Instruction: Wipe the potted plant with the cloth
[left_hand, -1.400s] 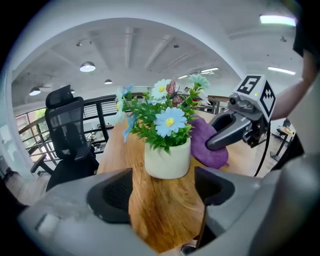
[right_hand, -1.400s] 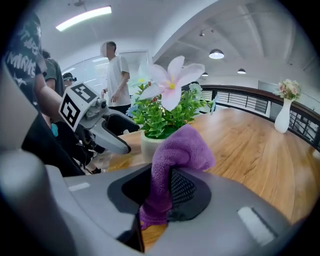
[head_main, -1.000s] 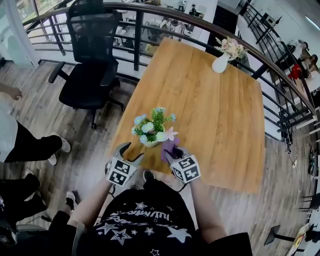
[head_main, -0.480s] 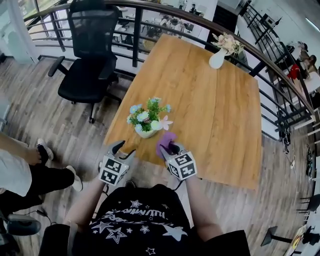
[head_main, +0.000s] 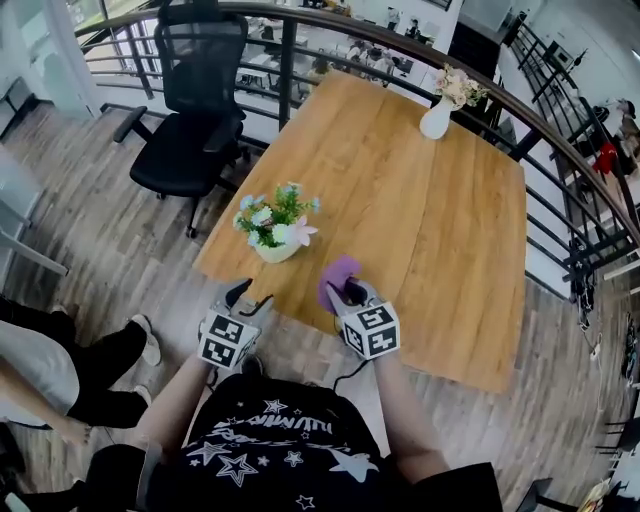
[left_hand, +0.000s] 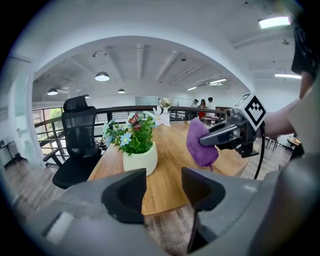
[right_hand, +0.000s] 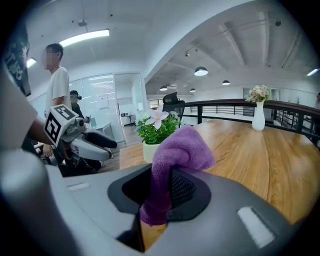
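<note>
Evidently the approach was in hand: the right gripper (head_main: 346, 294) pinched the cloth (head_main: 338, 273) near the potted plant (head_main: 272, 224) at the table's (head_main: 430, 210) left corner. The left gripper (head_main: 250, 298), empty, was closing its jaws, apparently clear of the plant; next the cloth had to reach the leaves.

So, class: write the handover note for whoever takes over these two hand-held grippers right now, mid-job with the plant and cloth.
Left hand-held gripper: empty, jaws closing with nothing between them.
Right hand-held gripper: shut on the purple cloth.
Potted plant: upright near the table edge, apart from both grippers.
Done: cloth in grip.
Left: bring the cloth to the plant and wipe it.
</note>
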